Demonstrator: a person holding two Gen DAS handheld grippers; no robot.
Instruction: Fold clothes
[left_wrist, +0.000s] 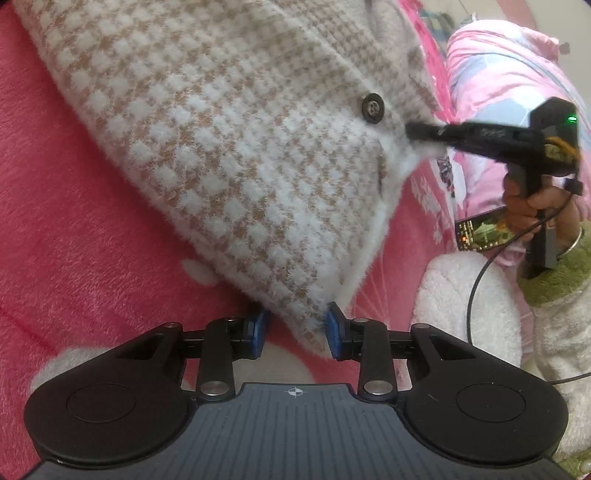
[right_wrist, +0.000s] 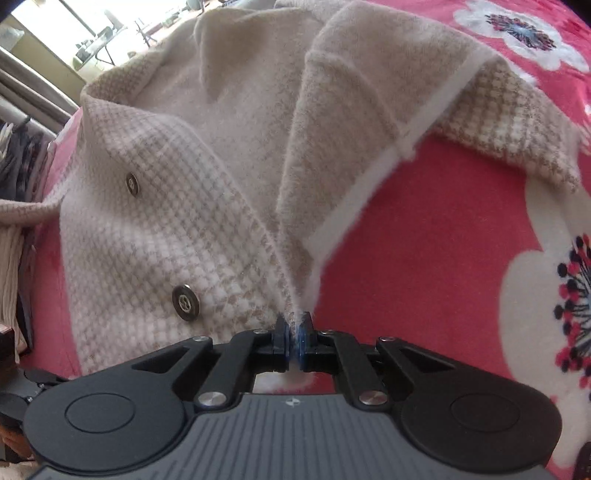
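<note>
My left gripper (left_wrist: 297, 330): jaws spread, a corner of the houndstooth cardigan (left_wrist: 229, 147) lying between them, unpinched. My right gripper (right_wrist: 294, 341): jaws pinching the cardigan's front edge, lifting it off the pink floral blanket (right_wrist: 424, 240).

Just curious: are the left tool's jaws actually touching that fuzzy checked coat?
Cannot tell. In the left wrist view the left gripper stands open around the coat corner, but contact with either pad is unclear.
</note>
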